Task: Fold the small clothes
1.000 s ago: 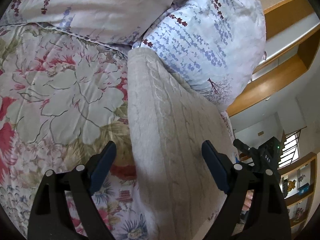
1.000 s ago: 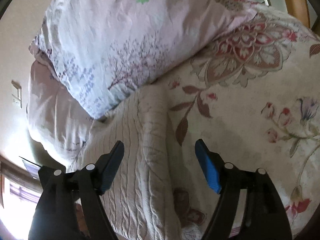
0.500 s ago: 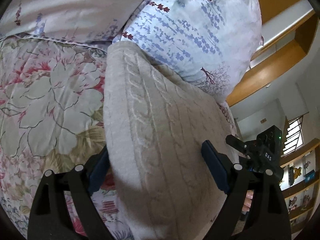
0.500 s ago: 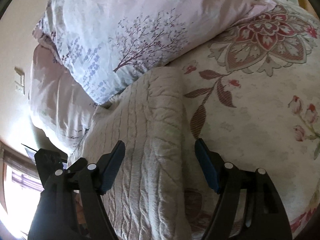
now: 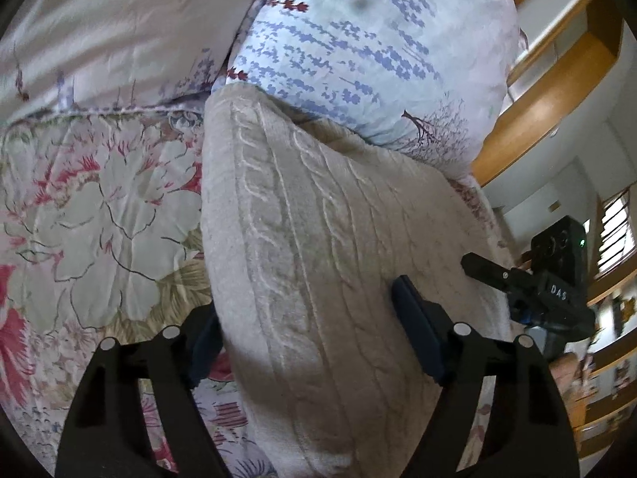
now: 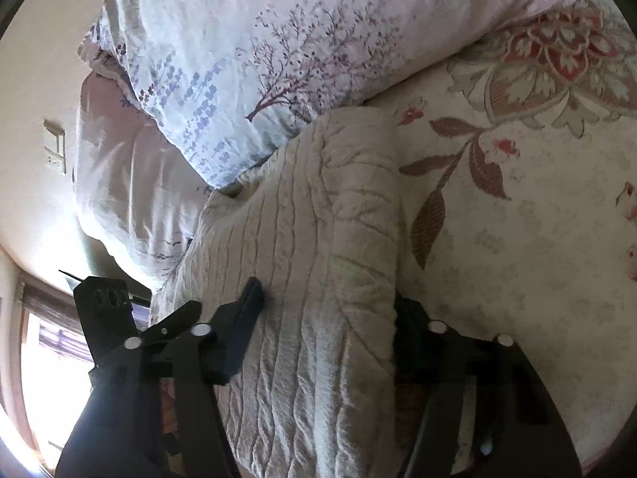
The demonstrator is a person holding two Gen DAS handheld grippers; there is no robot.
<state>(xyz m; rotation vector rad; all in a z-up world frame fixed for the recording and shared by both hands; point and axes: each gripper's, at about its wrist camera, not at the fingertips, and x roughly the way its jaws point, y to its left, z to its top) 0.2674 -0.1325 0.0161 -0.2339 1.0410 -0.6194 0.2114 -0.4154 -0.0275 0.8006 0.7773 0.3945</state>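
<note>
Cream cable-knit sweater [image 5: 318, 263], folded into a long thick strip, lies on the floral bedspread [image 5: 99, 207], far end tucked against the lavender-print pillow [image 5: 358, 47]. A 2nd pale pillow [image 5: 119, 28] sits beyond, top cut off by the frame edge.

Left gripper [image 5: 306, 338] straddles the near part of the strip; its jaws have just been closing w/ the knit between them. Right-hand blue pad lies against the top of the fabric; left-hand pad is half hidden behind the folded edge, so contact there is hard to judge. Looks like a grasp on the sweater's near edge, not fully certain.

Right gripper [image 6: 330, 318] likewise has its jaws just closing around the thick rolled fold of the sweater [image 6: 318, 279]. Its left finger [image 6: 243, 326] digs into the knit; the other finger is mostly buried under the fold's right side & in shadow. Fabric bulges between them, so the fold is pinched.

In the left wrist view the right gripper's body [image 5: 549, 279] shows at the right edge, blurred, w/ "DAS" lettering; wooden shelving [image 5: 557, 63] behind it is soft & cut off. In the right wrist view, bright window [image 6: 43, 378] at lower left is blown out; the left gripper's body [image 6: 103, 310] is silhouetted against it. Wall switch [image 6: 55, 147] is small, detail unclear. Sweater's near end runs out of frame in both views.
</note>
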